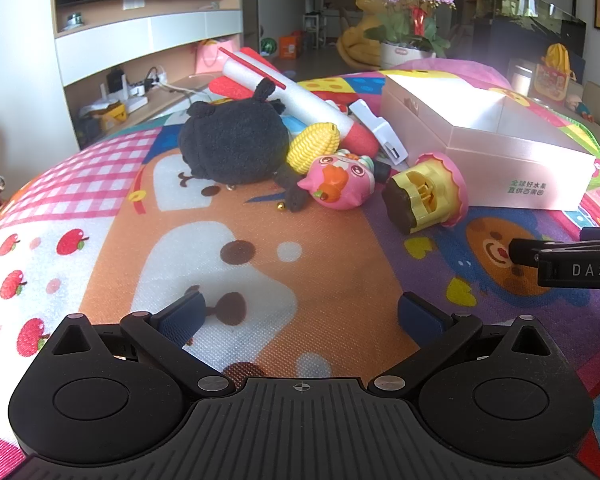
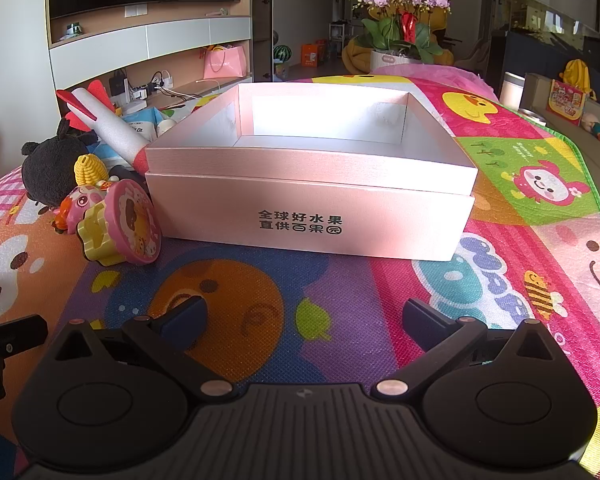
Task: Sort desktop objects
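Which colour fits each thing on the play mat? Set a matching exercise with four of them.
Things:
1. plush toy
2. toy corn
3. open box
4. foam rocket's body

Colours:
A. pale pink
B. white
C. black
D. yellow

Pairs: 1-C, 2-D, 3-A, 4-B

A: Mat point(image 1: 260, 240)?
B: Multicolour cartoon print: pink-white gingham, red apples, orange bear, purple patch.
A: Box point(image 2: 308, 208)?
B: Pale pink shell, white inside, black print.
A: Toys?
B: Black plush point(image 1: 232, 144), yellow corn point(image 1: 312, 146), pink-orange figure point(image 1: 340, 182), yellow stamp with pink rim point(image 1: 424, 192), white rocket with red fins point(image 1: 296, 96).
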The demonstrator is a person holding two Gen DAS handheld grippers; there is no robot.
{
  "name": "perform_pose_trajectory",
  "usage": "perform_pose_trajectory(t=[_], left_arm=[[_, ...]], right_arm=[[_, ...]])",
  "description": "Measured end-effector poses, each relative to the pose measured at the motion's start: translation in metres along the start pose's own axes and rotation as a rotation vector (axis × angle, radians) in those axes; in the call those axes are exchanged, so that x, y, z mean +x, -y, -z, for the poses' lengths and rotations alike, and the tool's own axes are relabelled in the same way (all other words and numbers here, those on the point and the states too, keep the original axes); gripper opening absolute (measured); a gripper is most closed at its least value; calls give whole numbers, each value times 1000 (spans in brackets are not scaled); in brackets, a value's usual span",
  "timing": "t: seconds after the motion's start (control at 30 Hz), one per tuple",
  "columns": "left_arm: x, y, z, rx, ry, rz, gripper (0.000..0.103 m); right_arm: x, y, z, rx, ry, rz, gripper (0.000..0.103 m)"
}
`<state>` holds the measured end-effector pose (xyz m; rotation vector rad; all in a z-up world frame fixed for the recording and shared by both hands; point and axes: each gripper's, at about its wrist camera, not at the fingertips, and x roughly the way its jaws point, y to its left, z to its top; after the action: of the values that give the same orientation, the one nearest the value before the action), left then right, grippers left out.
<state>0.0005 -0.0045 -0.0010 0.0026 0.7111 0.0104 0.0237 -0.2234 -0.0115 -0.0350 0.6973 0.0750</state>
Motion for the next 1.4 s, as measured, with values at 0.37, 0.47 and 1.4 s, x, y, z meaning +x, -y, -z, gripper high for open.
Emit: perform_pose_trajectory(t=[0.37,0.47,1.4], left_arm=[[0,0,0,1,0,-5,103],[0,0,0,2,0,-5,103],[-16,-74,-40,-137,100,-63,103]], right_arm=[[0,0,-2,3,-20,1,103],[0,-1,-4,2,-37,-1,103],[-33,-97,-20,-349,156,-155,72]])
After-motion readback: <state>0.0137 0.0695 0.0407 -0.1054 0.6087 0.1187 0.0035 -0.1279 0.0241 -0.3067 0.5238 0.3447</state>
